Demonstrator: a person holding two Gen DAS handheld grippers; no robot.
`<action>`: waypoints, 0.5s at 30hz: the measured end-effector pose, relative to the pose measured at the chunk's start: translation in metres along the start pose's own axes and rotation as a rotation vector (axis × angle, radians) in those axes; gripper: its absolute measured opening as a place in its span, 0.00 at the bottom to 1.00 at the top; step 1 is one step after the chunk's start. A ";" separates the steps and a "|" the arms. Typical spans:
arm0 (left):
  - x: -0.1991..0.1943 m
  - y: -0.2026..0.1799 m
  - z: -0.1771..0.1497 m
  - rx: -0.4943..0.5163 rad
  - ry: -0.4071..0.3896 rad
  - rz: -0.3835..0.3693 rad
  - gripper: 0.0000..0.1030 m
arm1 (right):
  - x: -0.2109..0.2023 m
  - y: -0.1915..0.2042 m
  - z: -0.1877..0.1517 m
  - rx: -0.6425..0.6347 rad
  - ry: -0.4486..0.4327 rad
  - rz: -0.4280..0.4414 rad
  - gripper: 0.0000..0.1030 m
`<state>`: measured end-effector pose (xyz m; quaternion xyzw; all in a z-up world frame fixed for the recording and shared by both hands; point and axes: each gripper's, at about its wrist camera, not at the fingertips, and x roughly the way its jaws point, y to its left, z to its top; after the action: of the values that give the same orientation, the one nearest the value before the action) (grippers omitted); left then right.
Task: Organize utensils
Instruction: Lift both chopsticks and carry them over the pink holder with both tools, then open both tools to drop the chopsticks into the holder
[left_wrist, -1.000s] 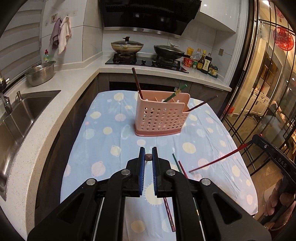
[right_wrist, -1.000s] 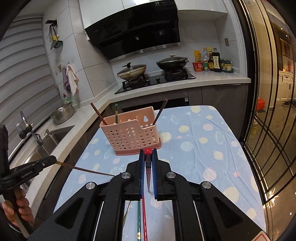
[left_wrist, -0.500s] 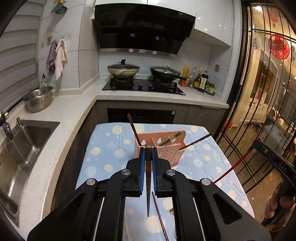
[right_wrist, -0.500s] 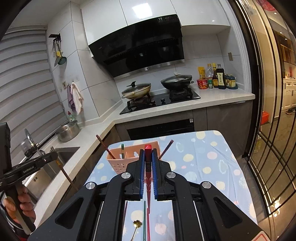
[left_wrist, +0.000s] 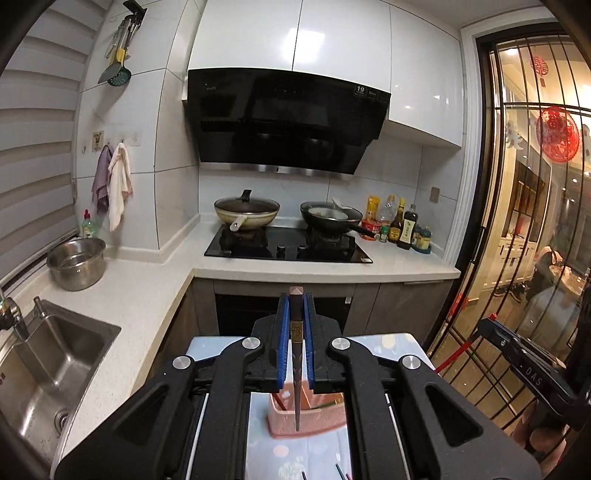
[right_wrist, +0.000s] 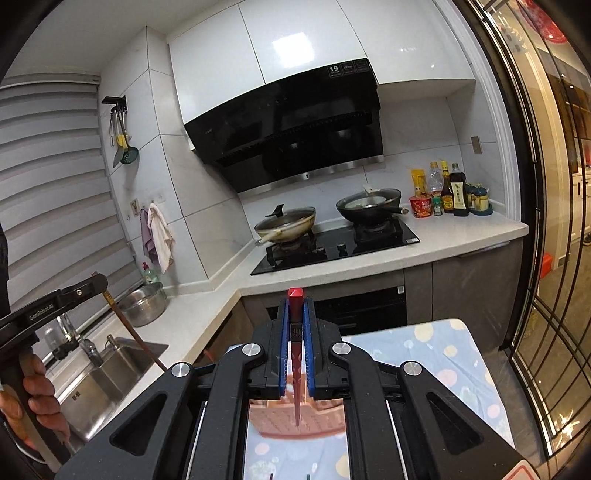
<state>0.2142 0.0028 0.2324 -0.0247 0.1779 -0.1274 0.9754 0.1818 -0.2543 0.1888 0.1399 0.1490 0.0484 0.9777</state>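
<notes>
My left gripper (left_wrist: 296, 297) is shut on a dark brown chopstick (left_wrist: 296, 369) that hangs tip down over the pink perforated utensil holder (left_wrist: 306, 421) on the table. My right gripper (right_wrist: 296, 301) is shut on a red chopstick (right_wrist: 296, 373), held upright with its tip above the same pink holder (right_wrist: 295, 421). Both grippers are raised well above the table. The left gripper also shows at the left of the right wrist view (right_wrist: 98, 284), with its brown chopstick (right_wrist: 129, 328). The right gripper and its red chopstick (left_wrist: 452, 356) show at the right of the left wrist view.
The table has a blue cloth with pale dots (right_wrist: 436, 365). Loose chopsticks lie on it near the bottom edge (left_wrist: 338, 470). A sink (left_wrist: 44, 365) and steel pot (left_wrist: 75, 264) are left. The stove with two pans (left_wrist: 288, 240) and bottles (left_wrist: 402, 225) are behind.
Both grippers have risen and tilted up, each carrying its chopstick from near the table to upright above the pink holder. The view has swung from the tabletop to the far wall.
</notes>
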 end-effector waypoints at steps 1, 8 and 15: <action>0.005 0.000 0.003 0.003 -0.001 0.003 0.07 | 0.005 0.002 0.003 0.002 -0.005 0.004 0.07; 0.041 0.001 0.006 0.022 -0.008 0.027 0.07 | 0.046 0.012 0.011 0.011 -0.006 0.014 0.07; 0.075 0.009 -0.009 0.010 0.028 0.010 0.07 | 0.087 0.012 -0.008 0.019 0.060 0.000 0.07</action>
<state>0.2806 -0.0075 0.1978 -0.0174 0.1910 -0.1238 0.9736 0.2619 -0.2292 0.1610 0.1475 0.1788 0.0512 0.9714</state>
